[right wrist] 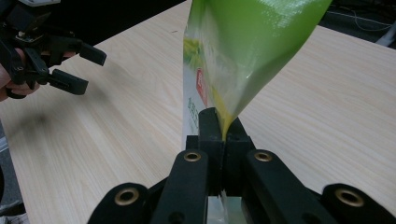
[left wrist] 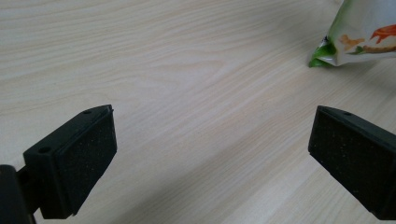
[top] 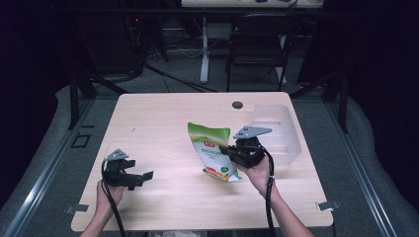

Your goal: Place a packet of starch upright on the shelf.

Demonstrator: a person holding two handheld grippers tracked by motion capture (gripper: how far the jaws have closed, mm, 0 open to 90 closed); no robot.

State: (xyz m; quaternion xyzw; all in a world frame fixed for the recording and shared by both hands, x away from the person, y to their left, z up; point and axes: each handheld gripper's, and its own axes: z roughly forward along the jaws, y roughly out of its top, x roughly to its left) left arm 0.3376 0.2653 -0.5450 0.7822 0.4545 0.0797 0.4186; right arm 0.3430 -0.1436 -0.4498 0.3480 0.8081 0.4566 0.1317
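A green and white snack bag (top: 211, 148) is held upright and tilted above the wooden table (top: 158, 118). My right gripper (top: 226, 150) is shut on the bag's right edge. In the right gripper view its jaws (right wrist: 223, 125) pinch the thin edge of the bag (right wrist: 243, 51), which rises above them. My left gripper (top: 144, 177) hovers near the table's front left, open, pointing right toward the bag. In the left gripper view the left gripper (left wrist: 210, 154) has its jaws wide apart with bare wood between them, and the bag's lower corner (left wrist: 355, 39) shows at the top right.
A clear plastic bin (top: 279, 131) sits on the table at the back right, just behind my right gripper. A small dark round cap (top: 237, 104) lies in the tabletop near the far edge. A black chair (top: 257, 44) stands beyond the table.
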